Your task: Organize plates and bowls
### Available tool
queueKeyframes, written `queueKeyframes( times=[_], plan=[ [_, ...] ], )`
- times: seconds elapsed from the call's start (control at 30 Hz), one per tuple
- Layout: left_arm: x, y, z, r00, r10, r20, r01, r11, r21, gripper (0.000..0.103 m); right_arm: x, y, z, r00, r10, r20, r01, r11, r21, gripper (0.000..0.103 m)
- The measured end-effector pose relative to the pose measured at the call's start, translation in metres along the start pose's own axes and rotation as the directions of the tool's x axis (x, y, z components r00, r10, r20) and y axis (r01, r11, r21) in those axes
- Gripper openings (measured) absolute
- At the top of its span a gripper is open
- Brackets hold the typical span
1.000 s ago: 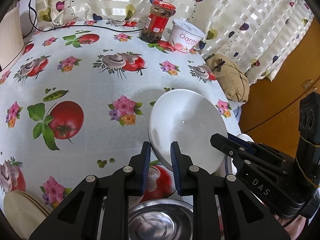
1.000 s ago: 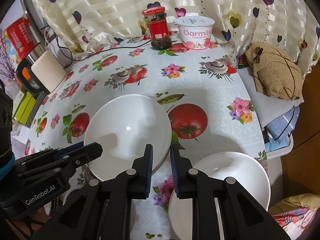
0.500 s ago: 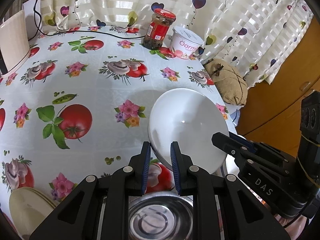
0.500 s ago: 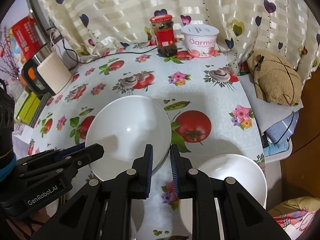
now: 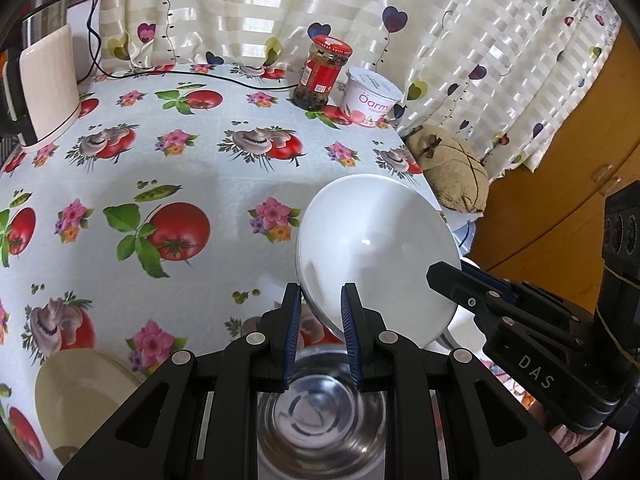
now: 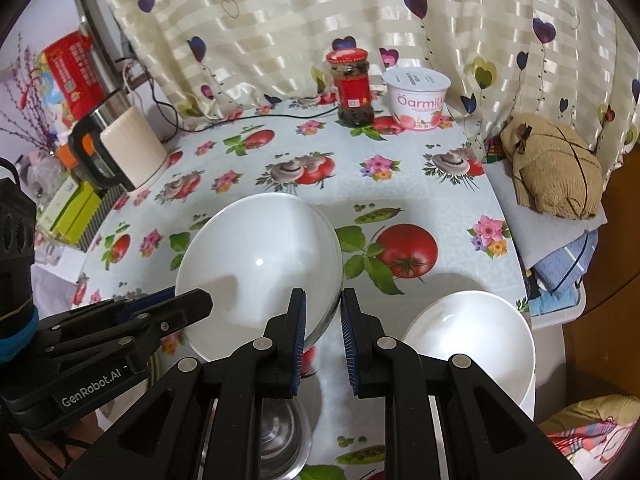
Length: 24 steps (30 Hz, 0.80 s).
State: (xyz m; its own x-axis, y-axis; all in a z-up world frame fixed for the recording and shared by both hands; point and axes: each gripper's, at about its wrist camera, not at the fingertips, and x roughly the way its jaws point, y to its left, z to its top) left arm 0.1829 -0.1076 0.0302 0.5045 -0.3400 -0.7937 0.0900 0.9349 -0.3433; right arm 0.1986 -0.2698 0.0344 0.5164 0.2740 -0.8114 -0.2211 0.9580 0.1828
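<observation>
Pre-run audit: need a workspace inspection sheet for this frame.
Surface: table under a printed vegetable oilcloth.
Job's things: held white bowl, tilted; second white bowl; steel bowl; cream plate.
Clutter: jar, yogurt tub, kettle.
Grippers: left tool and right tool both clamp the held white bowl's rim.
Cables: black cable along the far edge.
Surroundings: curtain, burlap bundle.

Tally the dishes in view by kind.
White bowls: 2, the held white bowl and the resting white bowl
Steel bowl: 1
Cream plate: 1 showing; any beneath it cannot be told
Total: 4
</observation>
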Motion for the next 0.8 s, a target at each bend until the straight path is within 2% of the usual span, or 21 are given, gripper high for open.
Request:
queueKeyframes(
  times=[0.8],
  plan=[
    [-0.041,0.006,-0.042,1.000,0.014,-0.009,-0.014,1.000,0.013,0.021,-0.033,0.034,-0.038,1.000,0.023,0.000,-0.023,0.999,-0.038,0.017]
  ],
)
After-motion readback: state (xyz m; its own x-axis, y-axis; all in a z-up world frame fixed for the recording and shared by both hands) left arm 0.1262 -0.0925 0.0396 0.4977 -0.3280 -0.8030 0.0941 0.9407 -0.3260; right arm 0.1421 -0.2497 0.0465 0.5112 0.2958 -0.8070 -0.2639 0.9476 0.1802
